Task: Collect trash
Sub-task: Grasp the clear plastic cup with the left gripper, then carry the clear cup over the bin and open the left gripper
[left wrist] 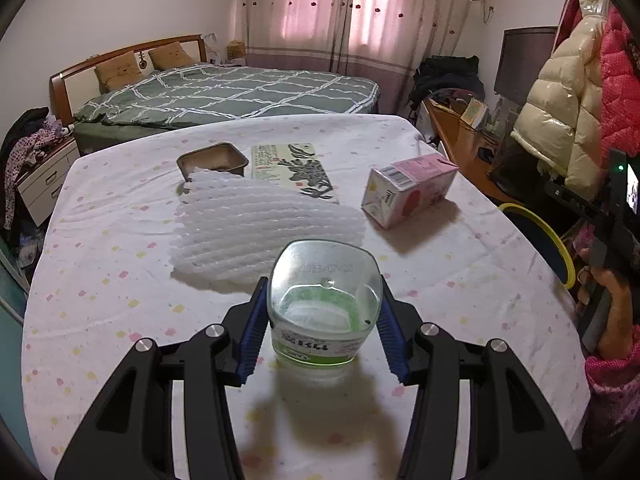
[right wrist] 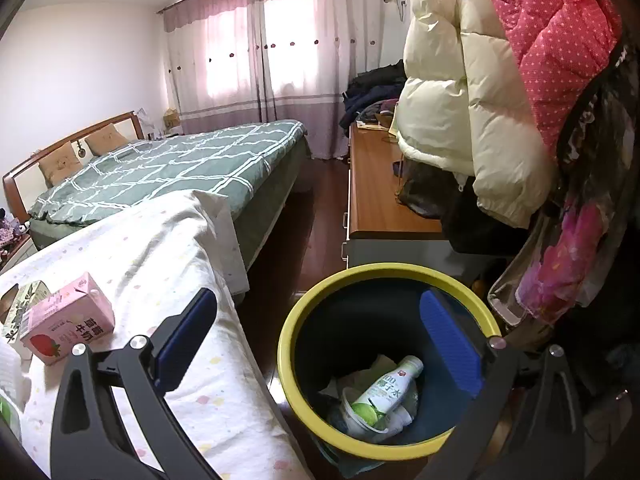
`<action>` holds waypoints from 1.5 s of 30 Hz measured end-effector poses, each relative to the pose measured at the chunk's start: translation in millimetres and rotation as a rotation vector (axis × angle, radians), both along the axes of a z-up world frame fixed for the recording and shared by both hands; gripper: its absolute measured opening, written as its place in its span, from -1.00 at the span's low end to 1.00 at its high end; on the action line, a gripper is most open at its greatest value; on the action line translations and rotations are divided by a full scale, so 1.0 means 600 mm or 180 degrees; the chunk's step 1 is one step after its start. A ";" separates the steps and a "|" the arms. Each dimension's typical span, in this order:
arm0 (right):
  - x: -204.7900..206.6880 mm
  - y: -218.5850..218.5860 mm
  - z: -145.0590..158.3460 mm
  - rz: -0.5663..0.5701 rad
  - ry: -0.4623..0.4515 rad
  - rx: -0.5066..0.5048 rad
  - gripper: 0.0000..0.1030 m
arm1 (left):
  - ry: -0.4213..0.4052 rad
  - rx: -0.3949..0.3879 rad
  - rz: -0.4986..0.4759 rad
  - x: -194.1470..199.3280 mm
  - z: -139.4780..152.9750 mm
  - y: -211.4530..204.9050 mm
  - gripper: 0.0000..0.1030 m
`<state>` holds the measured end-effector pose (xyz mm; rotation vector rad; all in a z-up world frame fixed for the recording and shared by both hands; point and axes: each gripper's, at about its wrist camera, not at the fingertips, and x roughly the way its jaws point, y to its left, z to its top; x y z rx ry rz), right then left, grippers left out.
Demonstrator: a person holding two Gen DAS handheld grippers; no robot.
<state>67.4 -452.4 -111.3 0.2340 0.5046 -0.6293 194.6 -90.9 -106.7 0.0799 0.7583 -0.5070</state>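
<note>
A clear plastic cup (left wrist: 316,344) with a green-printed label stands upside down near the front of the cloth-covered table (left wrist: 120,320). My left gripper (left wrist: 322,282) is shut on it, a blue pad pressing each side. Beyond it lie a white foam net (left wrist: 256,232), a brown tray (left wrist: 214,160), a flat printed box (left wrist: 292,168) and a pink milk carton (left wrist: 408,188), which is also at the left of the right wrist view (right wrist: 68,320). My right gripper (right wrist: 320,300) hangs open over the yellow-rimmed bin (right wrist: 288,340), nothing between its fingers. A green-labelled bottle (right wrist: 384,392) and other trash lie inside.
The bin's rim (left wrist: 548,232) shows off the table's right edge, with a person's hand (left wrist: 612,300) beside it. A wooden dresser (right wrist: 380,192) and hanging jackets (right wrist: 460,100) crowd the right. A bed (left wrist: 224,96) stands behind the table.
</note>
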 end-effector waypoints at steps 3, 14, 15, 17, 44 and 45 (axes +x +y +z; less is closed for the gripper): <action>-0.002 -0.011 -0.003 0.0099 -0.0052 0.0162 0.89 | -0.0053 0.0006 -0.0071 -0.018 0.016 -0.016 -0.02; -0.070 -0.060 0.000 0.0307 0.0052 0.0257 0.89 | -0.0113 -0.0103 -0.0686 -0.033 0.081 -0.190 -0.02; -0.084 -0.068 -0.001 0.0296 0.0050 0.0281 0.89 | -0.0079 -0.0122 -0.0769 -0.029 0.083 -0.217 -0.02; -0.104 -0.077 -0.005 0.0273 0.0068 0.0290 0.89 | -0.0043 -0.0132 -0.0903 -0.026 0.085 -0.265 -0.02; -0.212 -0.182 -0.070 -0.0023 0.0190 0.0541 0.89 | 0.0102 0.0180 -0.1405 -0.036 0.024 -0.678 0.66; -0.210 -0.179 -0.070 -0.0012 0.0194 0.0543 0.89 | 0.0069 0.0149 -0.1394 -0.037 0.034 -0.656 0.67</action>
